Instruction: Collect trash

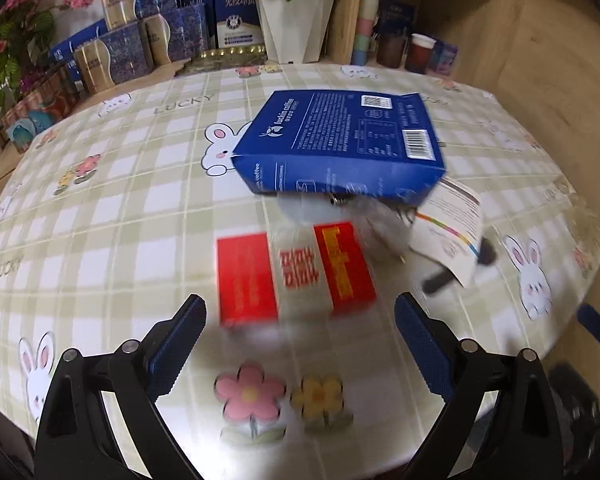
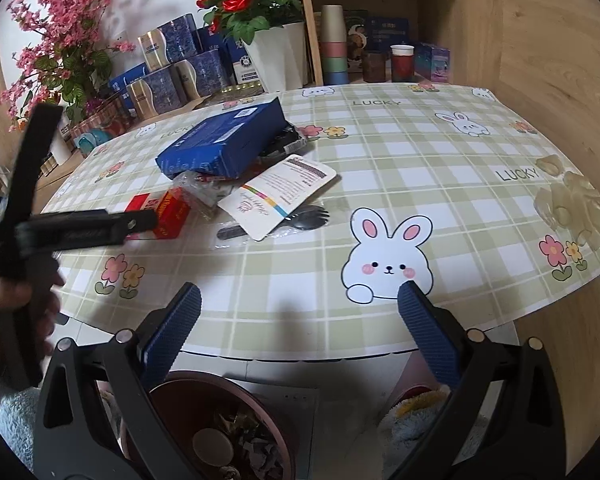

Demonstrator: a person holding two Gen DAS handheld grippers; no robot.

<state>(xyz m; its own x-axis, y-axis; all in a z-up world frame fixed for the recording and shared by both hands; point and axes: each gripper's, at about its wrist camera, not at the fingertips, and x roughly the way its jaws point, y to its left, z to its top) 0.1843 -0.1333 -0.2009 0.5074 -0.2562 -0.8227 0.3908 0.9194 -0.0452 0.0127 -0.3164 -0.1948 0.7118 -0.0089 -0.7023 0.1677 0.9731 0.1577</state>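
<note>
A red and white carton (image 1: 296, 270) lies on the checked tablecloth just ahead of my open, empty left gripper (image 1: 300, 308). Behind it lies a blue coffee box (image 1: 340, 140) on crumpled clear plastic (image 1: 376, 220), beside a white card (image 1: 448, 232) over a black spork (image 1: 460, 268). In the right wrist view the same pile shows: carton (image 2: 168, 212), blue box (image 2: 228, 140), card (image 2: 280, 196), spork (image 2: 300, 216). My right gripper (image 2: 300, 300) is open and empty at the table's near edge, above a brown bin (image 2: 220, 428) holding scraps. The left gripper (image 2: 100, 228) shows at the left, reaching toward the carton.
Blue and gold gift boxes (image 1: 140, 40), a white plant pot (image 1: 296, 24) and flowers (image 2: 72, 40) line the far edge. Stacked cups (image 2: 334, 44) stand in a wooden shelf. A crumpled translucent wrapper (image 2: 576, 204) lies at the table's right edge.
</note>
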